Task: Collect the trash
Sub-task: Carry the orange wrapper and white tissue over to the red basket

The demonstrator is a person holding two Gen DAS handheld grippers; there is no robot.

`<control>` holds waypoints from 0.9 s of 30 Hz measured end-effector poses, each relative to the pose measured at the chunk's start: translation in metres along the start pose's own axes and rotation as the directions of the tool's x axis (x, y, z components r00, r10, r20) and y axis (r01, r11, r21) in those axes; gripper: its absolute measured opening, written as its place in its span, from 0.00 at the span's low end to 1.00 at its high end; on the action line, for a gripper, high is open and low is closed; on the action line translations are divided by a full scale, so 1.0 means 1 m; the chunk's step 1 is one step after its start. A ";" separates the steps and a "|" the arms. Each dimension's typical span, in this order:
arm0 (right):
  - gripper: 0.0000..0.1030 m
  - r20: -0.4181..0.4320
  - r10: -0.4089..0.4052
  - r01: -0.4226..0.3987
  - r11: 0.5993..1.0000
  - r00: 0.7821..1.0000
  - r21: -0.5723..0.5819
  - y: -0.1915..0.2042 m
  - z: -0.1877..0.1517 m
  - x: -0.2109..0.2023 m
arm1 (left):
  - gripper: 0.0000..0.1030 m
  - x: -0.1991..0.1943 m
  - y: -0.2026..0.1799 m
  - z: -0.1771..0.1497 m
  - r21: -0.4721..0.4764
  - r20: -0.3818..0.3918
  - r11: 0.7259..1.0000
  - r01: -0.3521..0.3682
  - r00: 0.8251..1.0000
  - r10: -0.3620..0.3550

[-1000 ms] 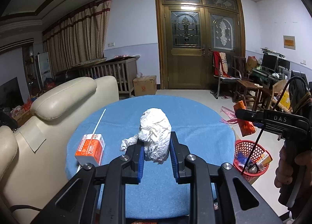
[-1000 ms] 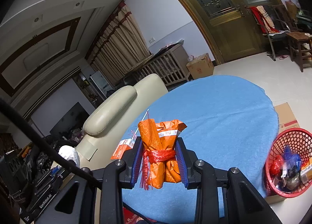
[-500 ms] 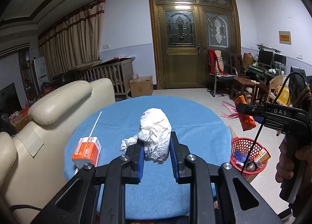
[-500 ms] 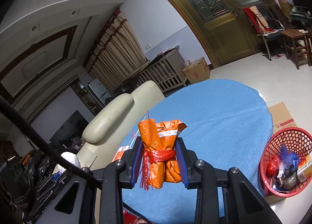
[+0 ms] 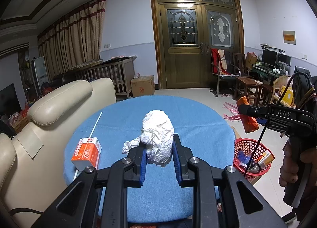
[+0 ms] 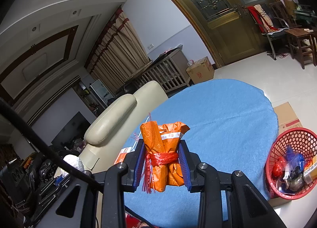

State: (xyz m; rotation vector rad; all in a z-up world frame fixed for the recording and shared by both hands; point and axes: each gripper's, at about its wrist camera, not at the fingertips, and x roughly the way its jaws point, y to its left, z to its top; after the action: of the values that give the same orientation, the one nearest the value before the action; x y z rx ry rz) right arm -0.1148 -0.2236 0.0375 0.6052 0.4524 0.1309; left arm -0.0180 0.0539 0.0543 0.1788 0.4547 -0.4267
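My left gripper (image 5: 158,148) is shut on a crumpled white paper ball (image 5: 158,134), held above the round blue table (image 5: 198,121). My right gripper (image 6: 161,160) is shut on an orange wrapper bundle (image 6: 164,148) tied with red string, held above the same table (image 6: 218,113). The bundle also shows at the right of the left wrist view (image 5: 249,123). A red trash basket (image 5: 252,155) with several items stands on the floor right of the table; it also shows in the right wrist view (image 6: 293,160). An orange-and-white carton (image 5: 87,151) with a white straw lies on the table's left side.
A cream leather sofa (image 5: 49,113) borders the table on the left. A cardboard sheet (image 6: 287,117) lies under the basket. Wooden chairs (image 5: 245,85) and a cluttered desk stand at the right, a cardboard box (image 5: 142,87) by the door.
Both grippers have risen and drawn back a little with their loads still held; the table and basket look lower and farther. The carton has not moved.
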 end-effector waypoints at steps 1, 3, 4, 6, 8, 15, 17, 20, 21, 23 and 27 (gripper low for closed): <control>0.34 0.000 -0.001 0.001 1.000 1.000 0.000 0.000 0.000 0.000 | 0.24 0.000 0.000 0.000 0.000 0.000 1.000 0.000 1.000 0.000; 0.34 -0.002 0.001 -0.001 1.000 1.000 0.000 -0.001 0.003 0.000 | 0.24 0.000 0.000 0.000 -0.001 -0.001 1.000 0.000 1.000 0.000; 0.34 -0.004 0.003 -0.003 1.000 1.000 0.001 -0.001 0.004 0.000 | 0.24 0.001 0.000 0.000 -0.002 -0.001 1.000 0.002 1.000 -0.002; 0.34 -0.005 0.002 -0.002 1.000 1.000 -0.001 -0.002 0.007 0.001 | 0.24 0.001 -0.001 0.000 -0.001 -0.002 1.000 0.001 1.000 -0.001; 0.34 -0.008 0.004 -0.004 1.000 1.000 0.000 -0.004 0.009 0.002 | 0.24 0.001 0.000 0.000 -0.001 -0.003 1.000 0.002 1.000 -0.002; 0.34 -0.005 0.000 0.000 1.000 1.000 0.004 -0.008 0.012 0.005 | 0.24 0.004 0.000 -0.001 -0.003 -0.008 1.000 0.004 1.000 -0.004; 0.34 -0.002 0.001 -0.001 1.000 1.000 0.006 -0.008 0.012 0.005 | 0.24 0.005 -0.001 -0.001 0.000 -0.009 1.000 0.003 1.000 -0.003; 0.34 0.002 0.000 0.000 1.000 1.000 0.007 -0.007 0.009 0.004 | 0.24 0.007 -0.002 -0.002 0.002 -0.012 1.000 0.007 1.000 -0.007; 0.34 0.003 0.000 0.000 1.000 1.000 0.009 -0.007 0.008 0.004 | 0.24 0.007 -0.003 -0.002 0.003 -0.013 1.000 0.006 1.000 -0.006; 0.34 0.003 -0.001 0.001 1.000 1.000 0.014 -0.008 0.007 0.004 | 0.24 0.009 -0.003 -0.002 0.005 -0.016 1.000 0.008 1.000 -0.008; 0.34 0.006 -0.003 0.003 1.000 1.000 0.019 -0.008 0.006 0.004 | 0.24 0.011 -0.002 -0.001 0.006 -0.019 1.000 0.011 1.000 -0.011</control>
State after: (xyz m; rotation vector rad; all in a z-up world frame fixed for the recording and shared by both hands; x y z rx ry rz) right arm -0.1088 -0.2319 0.0359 0.6230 0.4491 0.1225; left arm -0.0110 0.0482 0.0481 0.1860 0.4728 -0.4372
